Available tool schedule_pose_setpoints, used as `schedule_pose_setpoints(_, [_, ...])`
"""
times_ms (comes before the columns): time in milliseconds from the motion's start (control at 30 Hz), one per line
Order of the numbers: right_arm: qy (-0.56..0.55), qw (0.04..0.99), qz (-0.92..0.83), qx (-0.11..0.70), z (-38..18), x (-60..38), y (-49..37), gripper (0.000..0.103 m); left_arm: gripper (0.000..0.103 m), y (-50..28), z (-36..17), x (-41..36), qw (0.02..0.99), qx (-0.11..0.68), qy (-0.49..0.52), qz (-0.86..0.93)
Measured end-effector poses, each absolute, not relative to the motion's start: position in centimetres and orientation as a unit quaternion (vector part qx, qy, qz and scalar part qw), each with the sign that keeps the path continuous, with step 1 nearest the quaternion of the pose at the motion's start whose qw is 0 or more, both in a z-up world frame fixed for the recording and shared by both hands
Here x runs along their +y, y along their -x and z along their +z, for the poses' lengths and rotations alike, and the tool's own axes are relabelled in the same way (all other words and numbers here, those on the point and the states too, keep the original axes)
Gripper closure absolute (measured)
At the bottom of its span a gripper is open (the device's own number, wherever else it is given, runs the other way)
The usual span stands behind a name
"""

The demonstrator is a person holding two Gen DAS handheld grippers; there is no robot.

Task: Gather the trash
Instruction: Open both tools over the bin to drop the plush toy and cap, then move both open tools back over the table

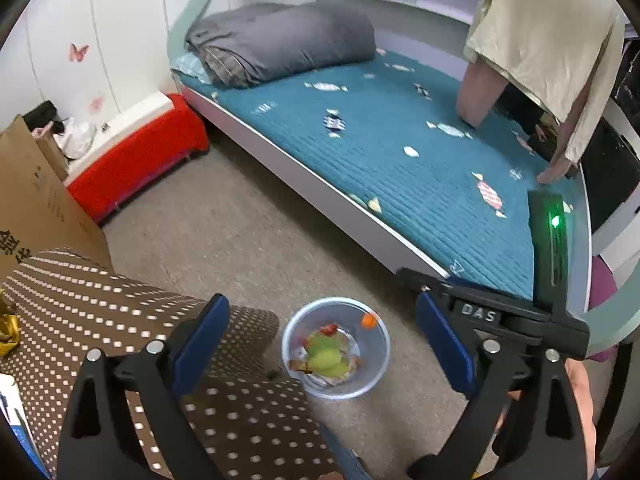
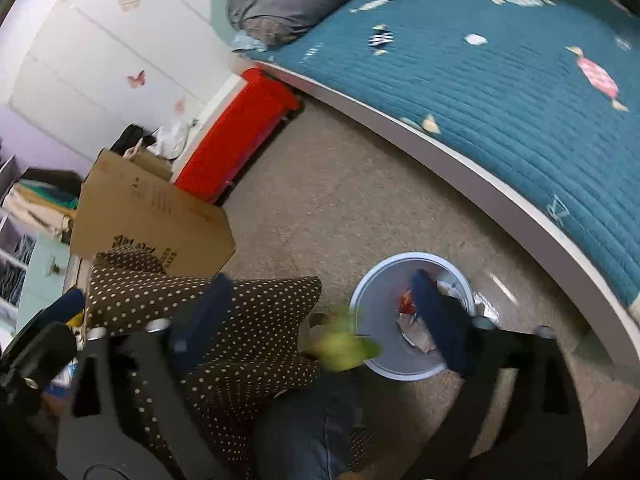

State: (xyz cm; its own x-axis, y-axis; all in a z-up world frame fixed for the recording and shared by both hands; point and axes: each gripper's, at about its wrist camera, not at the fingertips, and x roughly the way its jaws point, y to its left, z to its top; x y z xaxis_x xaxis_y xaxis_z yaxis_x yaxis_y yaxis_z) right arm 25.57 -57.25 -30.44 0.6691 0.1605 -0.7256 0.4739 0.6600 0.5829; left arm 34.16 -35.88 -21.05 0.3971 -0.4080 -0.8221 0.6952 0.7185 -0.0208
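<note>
A pale blue plastic trash bin (image 1: 376, 364) stands on the floor beside the bed. It holds green wrappers (image 1: 326, 354), a red scrap and foil paper; an orange bit sits at its rim. My left gripper (image 1: 320, 344) is open and empty above the bin. In the right wrist view the bin (image 2: 372, 280) lies under my open right gripper (image 2: 320, 312). A blurred green piece of trash (image 2: 344, 346) is in mid-air between the fingers, at the bin's near rim, touching neither finger.
A brown polka-dot cushion (image 1: 132, 320) lies left of the bin, with a cardboard box (image 2: 148, 216) behind it. A bed with a teal quilt (image 1: 400, 152) runs along the right. A red-covered bench (image 1: 136, 164) stands by the wall. The other gripper (image 1: 500, 312) shows at right.
</note>
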Motion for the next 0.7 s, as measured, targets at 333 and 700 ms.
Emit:
schedule_pose_setpoints(333, [-0.372,0.849,-0.114,0.357,-25.2,-55.6,-23.5,0.006,0.008,-31.9,-16.2,-31.5,0.859,0.372,-0.130,-0.328])
schedule_pose_setpoints(700, [-0.313,0.898,-0.084,0.297,-16.0,-50.0,-21.8,0.006,0.006,-27.5,-11.1,-25.5,0.895,0.292,-0.107,-0.318])
